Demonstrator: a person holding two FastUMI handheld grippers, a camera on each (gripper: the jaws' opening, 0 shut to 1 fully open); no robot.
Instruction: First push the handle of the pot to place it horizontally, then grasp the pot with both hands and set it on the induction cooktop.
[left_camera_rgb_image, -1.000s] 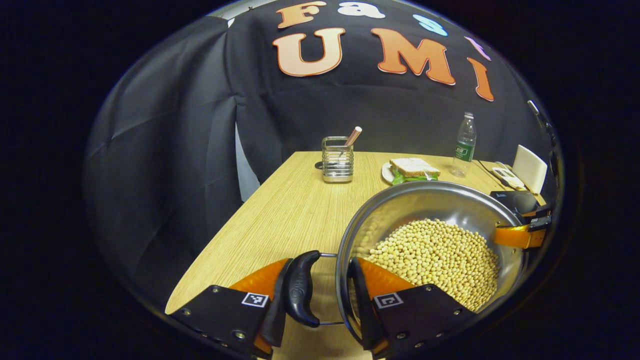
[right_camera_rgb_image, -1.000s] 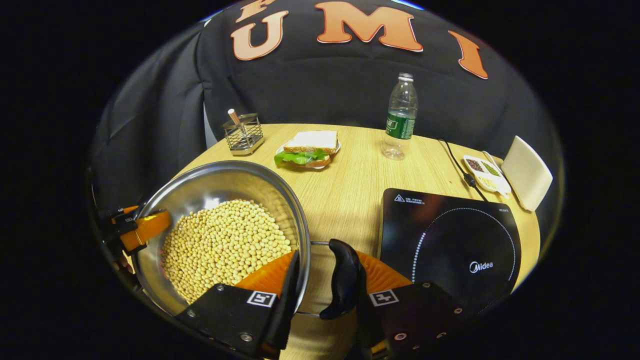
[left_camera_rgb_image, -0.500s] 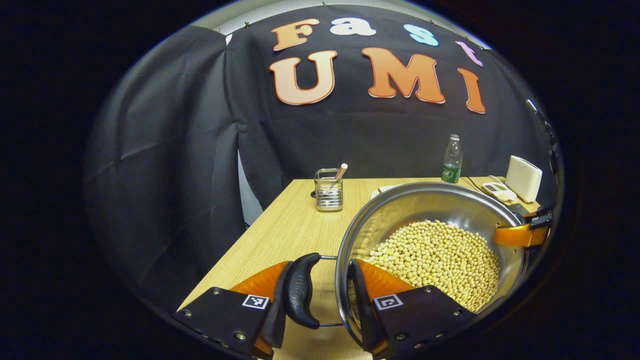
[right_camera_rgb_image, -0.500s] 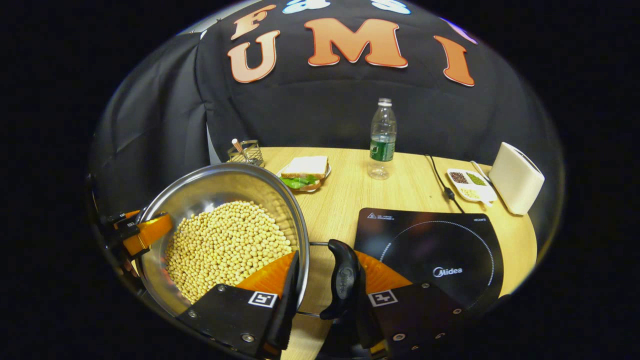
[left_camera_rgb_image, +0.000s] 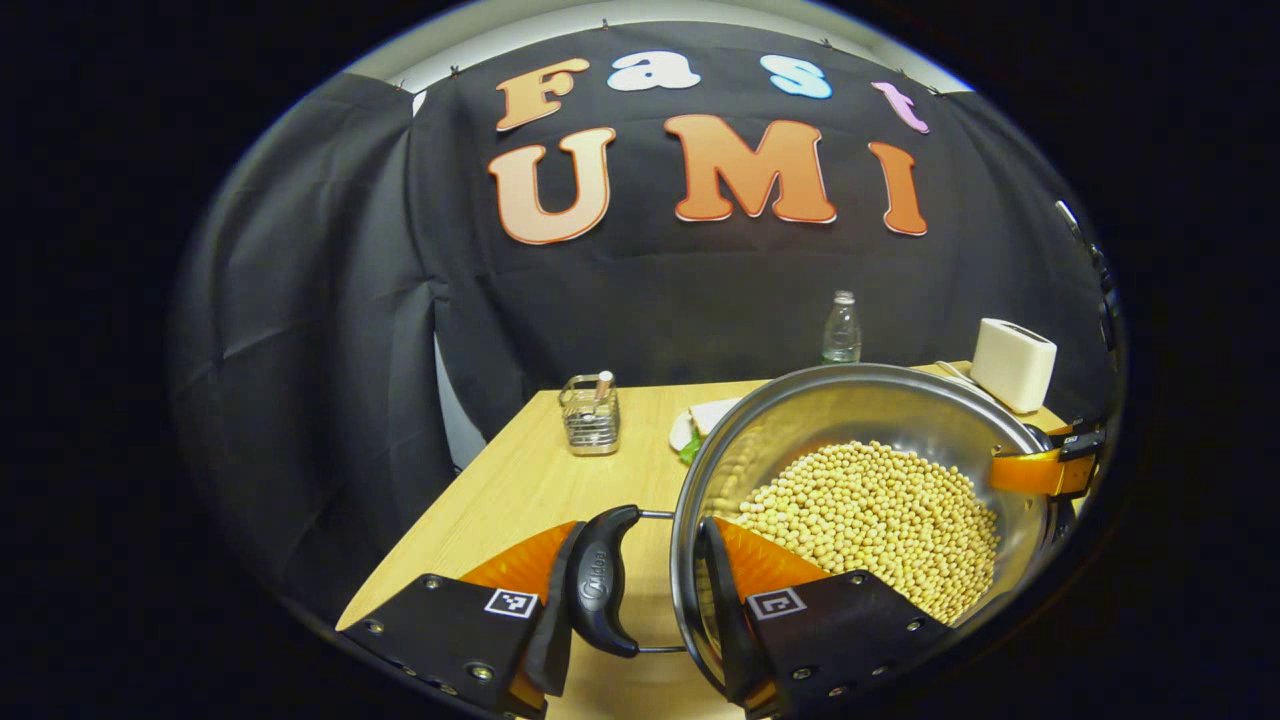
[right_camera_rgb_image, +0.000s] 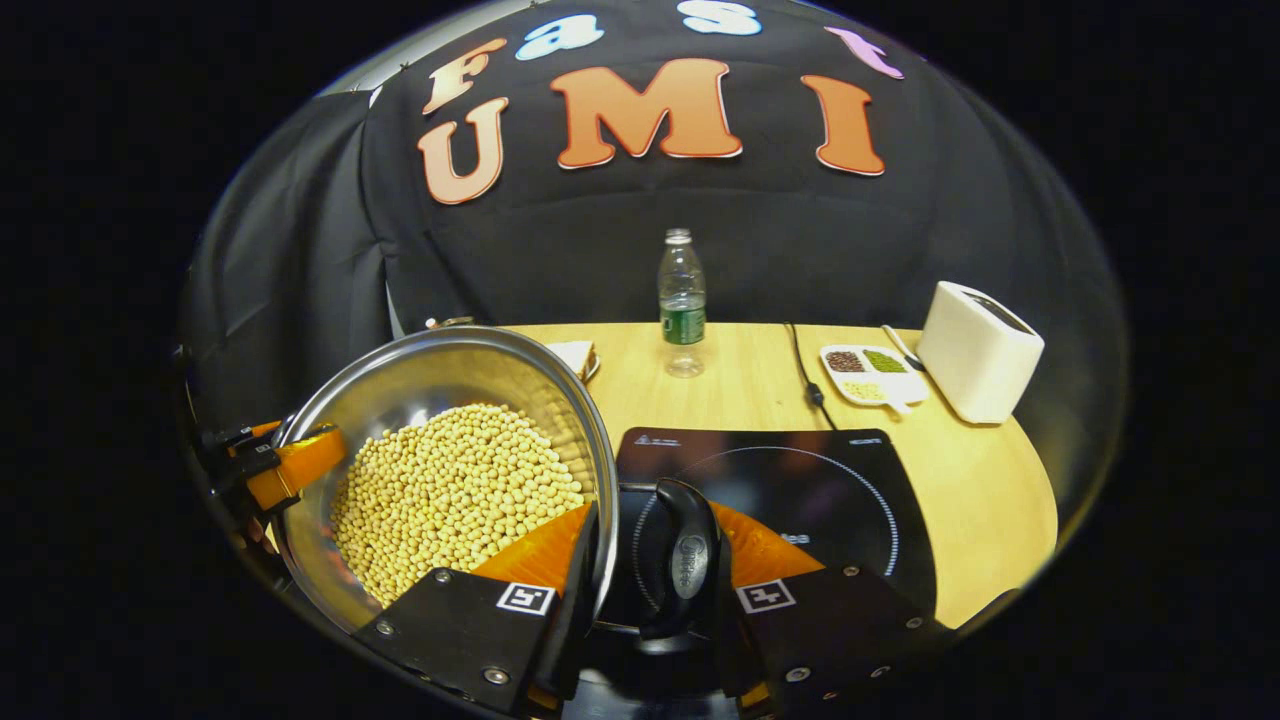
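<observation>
Soybeans fill the steel pot (right_camera_rgb_image: 440, 400), held above the counter (left_camera_rgb_image: 520, 480) beside the induction cooktop (right_camera_rgb_image: 800, 480). Left tool (left_camera_rgb_image: 650, 590) and right tool (right_camera_rgb_image: 640, 590) each clamp the rim and a black handle (right_camera_rgb_image: 685, 565) between closed fingers.

Left tongs (left_camera_rgb_image: 650, 585) clamp one side of the pot (left_camera_rgb_image: 860, 400), one finger outside its side handle (left_camera_rgb_image: 600, 580), the other inside the rim. Right tongs (right_camera_rgb_image: 645, 580) mirror that grip on the opposite handle (right_camera_rgb_image: 685, 565) (each pair appears small in the other's view).
</observation>
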